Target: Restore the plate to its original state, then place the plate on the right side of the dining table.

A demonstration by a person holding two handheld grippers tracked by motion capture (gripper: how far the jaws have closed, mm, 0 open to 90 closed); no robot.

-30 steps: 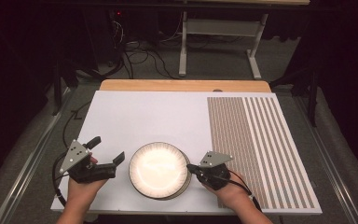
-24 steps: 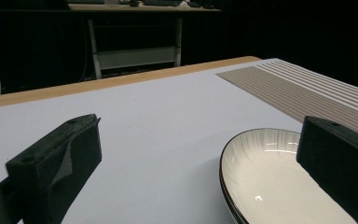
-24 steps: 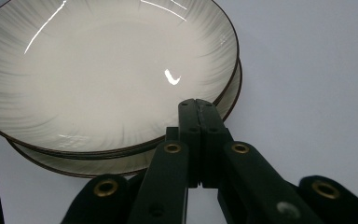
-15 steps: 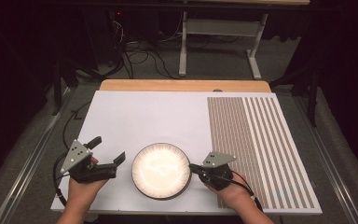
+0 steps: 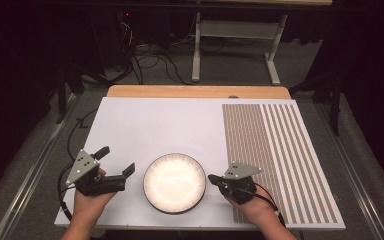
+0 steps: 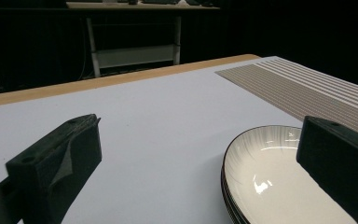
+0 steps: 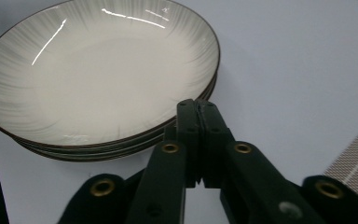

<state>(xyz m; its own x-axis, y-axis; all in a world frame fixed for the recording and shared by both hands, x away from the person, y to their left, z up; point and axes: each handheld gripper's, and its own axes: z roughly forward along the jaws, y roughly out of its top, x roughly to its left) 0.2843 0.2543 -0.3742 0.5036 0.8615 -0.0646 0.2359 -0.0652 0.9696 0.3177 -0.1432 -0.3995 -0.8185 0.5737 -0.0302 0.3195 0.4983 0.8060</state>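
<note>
White plate stack (image 5: 174, 183) sits between the grippers: right gripper (image 5: 213, 179) clenched empty at 3 o'clock to nudge its rim, left gripper (image 5: 116, 162) spread wide at 9, ready to steady.

The stack of plates (image 5: 174, 182) stands between the grippers; the white board (image 5: 155, 125) beyond lies open.

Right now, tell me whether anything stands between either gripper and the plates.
Nothing visible does. The left gripper, jaws open, sits left of the plates with only bare table between. The right gripper, jaws shut, has its tips right at the stack's rim; whether they touch is unclear.
</note>
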